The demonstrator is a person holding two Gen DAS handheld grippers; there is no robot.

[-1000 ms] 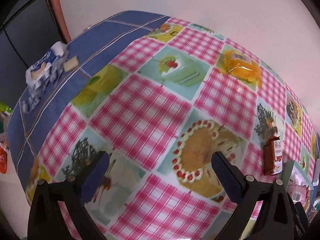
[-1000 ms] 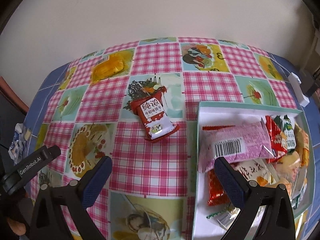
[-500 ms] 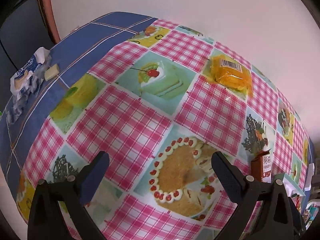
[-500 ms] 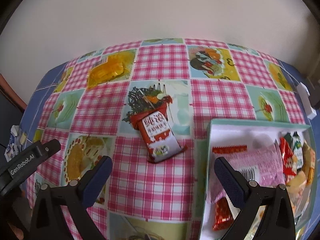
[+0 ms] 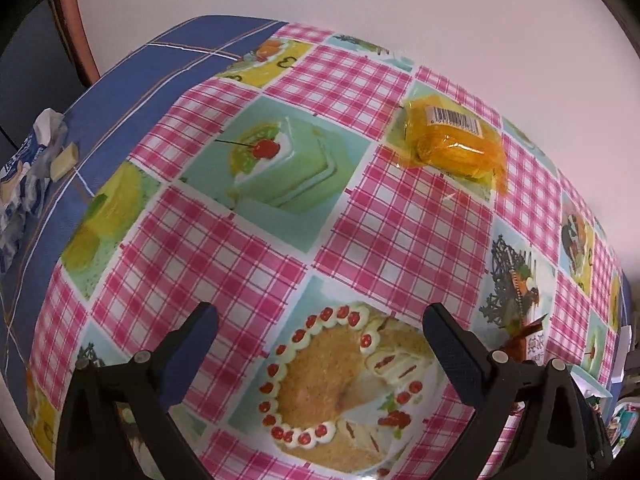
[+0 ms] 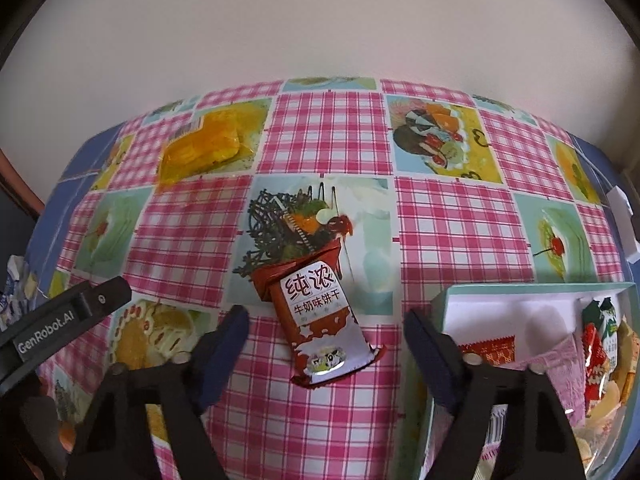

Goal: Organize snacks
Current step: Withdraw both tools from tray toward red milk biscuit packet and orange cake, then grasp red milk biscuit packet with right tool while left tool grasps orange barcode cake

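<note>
A red-and-white biscuit packet (image 6: 320, 316) lies flat on the checked tablecloth, between the fingers of my right gripper (image 6: 326, 340). Its jaws are closing around the packet, and a gap still shows on each side. A yellow wrapped snack (image 5: 454, 142) lies far ahead of my left gripper (image 5: 320, 344), which stands open over a printed cake picture with nothing between its fingers. The same yellow snack (image 6: 200, 148) shows at the upper left in the right wrist view. At the right, the pale green box (image 6: 440, 304) holds several snack packets.
A crumpled blue-and-white wrapper (image 5: 28, 164) lies on the blue cloth at the table's left edge. A white wall runs close behind the table. The left gripper's body (image 6: 60, 320) shows at the left of the right wrist view. A white block (image 6: 622, 216) lies at the right edge.
Both grippers moved forward and lower over the table. The yellow snack grew nearer in the left wrist view. The right gripper's fingers came to straddle the biscuit packet and narrowed.
</note>
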